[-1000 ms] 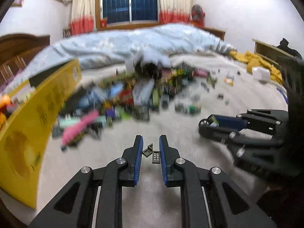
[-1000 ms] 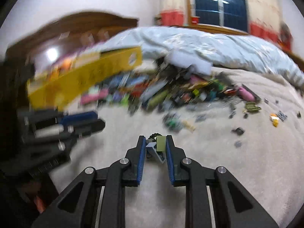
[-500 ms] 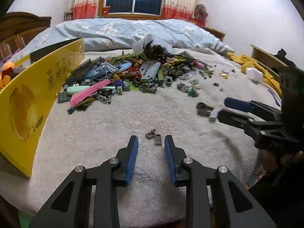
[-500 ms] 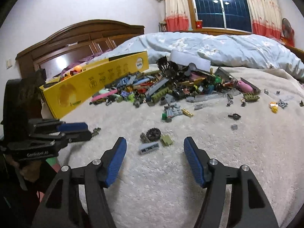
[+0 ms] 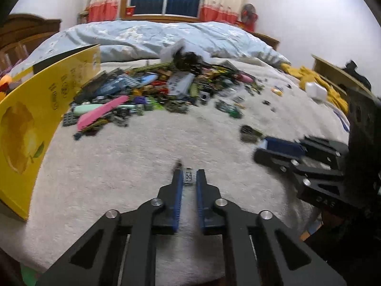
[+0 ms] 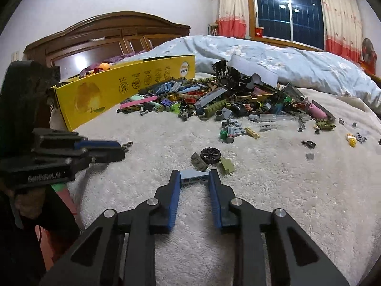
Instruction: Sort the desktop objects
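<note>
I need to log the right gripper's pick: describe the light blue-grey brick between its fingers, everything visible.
The light blue-grey brick is a small, smooth plastic building piece with a sloped top face and a darker front edge showing small marks. It lies crosswise on the white fluffy blanket, between the blue pads of the right gripper, whose jaws are closing onto its two ends. Just beyond it, apart from it, lie a black wheel and two olive pieces.
</note>
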